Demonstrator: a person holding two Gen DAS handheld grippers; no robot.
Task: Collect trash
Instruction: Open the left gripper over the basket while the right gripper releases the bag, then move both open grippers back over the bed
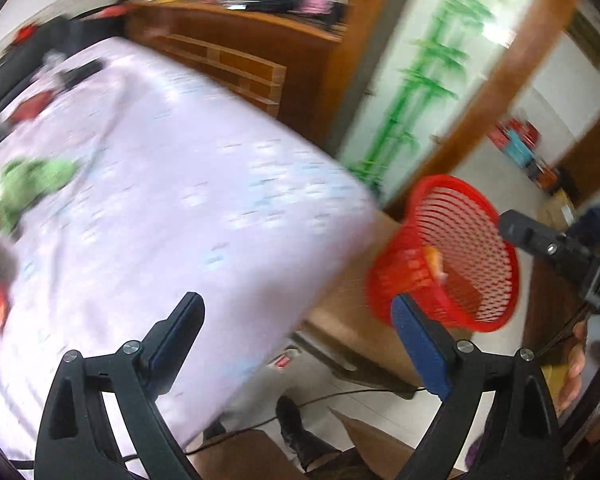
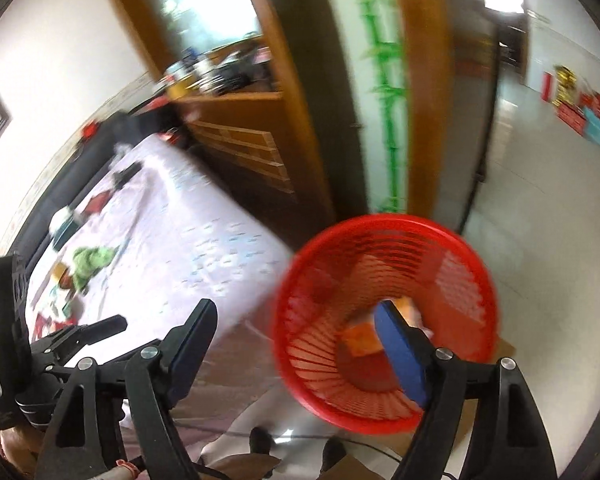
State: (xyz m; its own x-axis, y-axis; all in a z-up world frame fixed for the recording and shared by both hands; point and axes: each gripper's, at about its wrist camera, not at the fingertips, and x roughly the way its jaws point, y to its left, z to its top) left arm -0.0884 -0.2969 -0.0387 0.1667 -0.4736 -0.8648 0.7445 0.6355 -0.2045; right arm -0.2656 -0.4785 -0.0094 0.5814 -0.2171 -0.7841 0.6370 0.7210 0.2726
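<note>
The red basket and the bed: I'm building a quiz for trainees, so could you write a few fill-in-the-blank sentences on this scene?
1. The mesh basket beside the bed is coloured ____.
2. Both the left hand-held gripper and the right hand-held gripper have their jaws ____.
3. The crumpled green item lies on the ____.
4. The orange piece of trash lies inside the ____.

Missing words: red; open; bed; basket
</note>
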